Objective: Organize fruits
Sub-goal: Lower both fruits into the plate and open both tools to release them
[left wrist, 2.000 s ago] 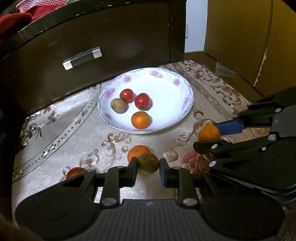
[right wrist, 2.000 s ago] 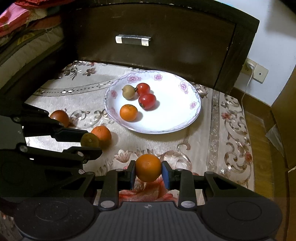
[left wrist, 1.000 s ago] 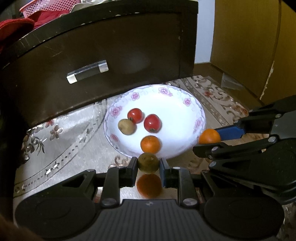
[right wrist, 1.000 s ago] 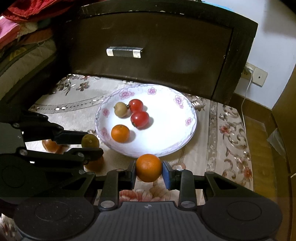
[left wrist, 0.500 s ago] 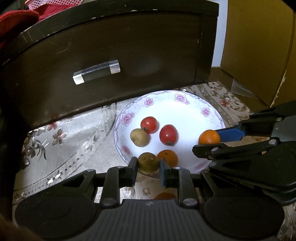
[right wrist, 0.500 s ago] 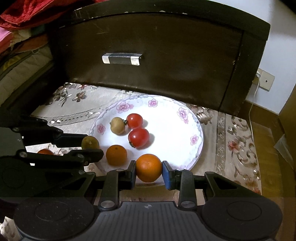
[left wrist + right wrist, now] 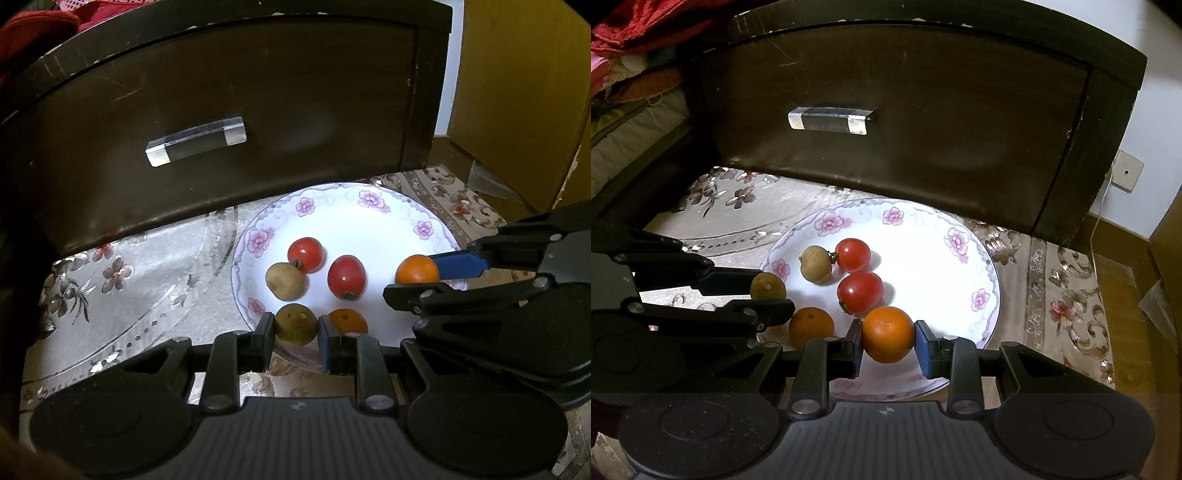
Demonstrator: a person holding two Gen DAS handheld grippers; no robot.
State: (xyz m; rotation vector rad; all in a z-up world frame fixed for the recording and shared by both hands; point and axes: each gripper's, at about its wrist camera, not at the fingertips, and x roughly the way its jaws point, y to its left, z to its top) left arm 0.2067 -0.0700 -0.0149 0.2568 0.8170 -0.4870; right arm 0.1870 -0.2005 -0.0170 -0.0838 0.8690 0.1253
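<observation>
Currently, both grippers are carrying fruit over the plate.
L gripper [image 7: 296, 326]: fingers are pressing both sides of an olive-green fruit [image 7: 296, 324], closed to its width; it's hanging over the plate's near-left rim.
R gripper [image 7: 888, 335]: pads are squeezing an orange [image 7: 888, 334] between them, narrowed to fruit width; it's hovering above the near part of the plate, right of the L gripper.
Plate [image 7: 376, 218]: white w/ pink flowers on the rim, sitting on the patterned cloth [image 7: 147, 273], just in front of the drawer.
On plate: two red tomatoes [image 7: 853, 254] [image 7: 860, 291] are lying near the centre-left; a tan-brown fruit [image 7: 816, 264] is touching the far tomato on its left; a small orange [image 7: 811, 327] is lying at the near-left, close to the L gripper's fingers.
Drawer front [image 7: 905, 122]: dark wood w/ a silver handle [image 7: 830, 119], standing at the far side.
Cloth: beige w/ floral pattern, spreading left, right and near around the plate.
Far right: wall socket [image 7: 1128, 171] w/ a white cord is showing in the R wrist view.
</observation>
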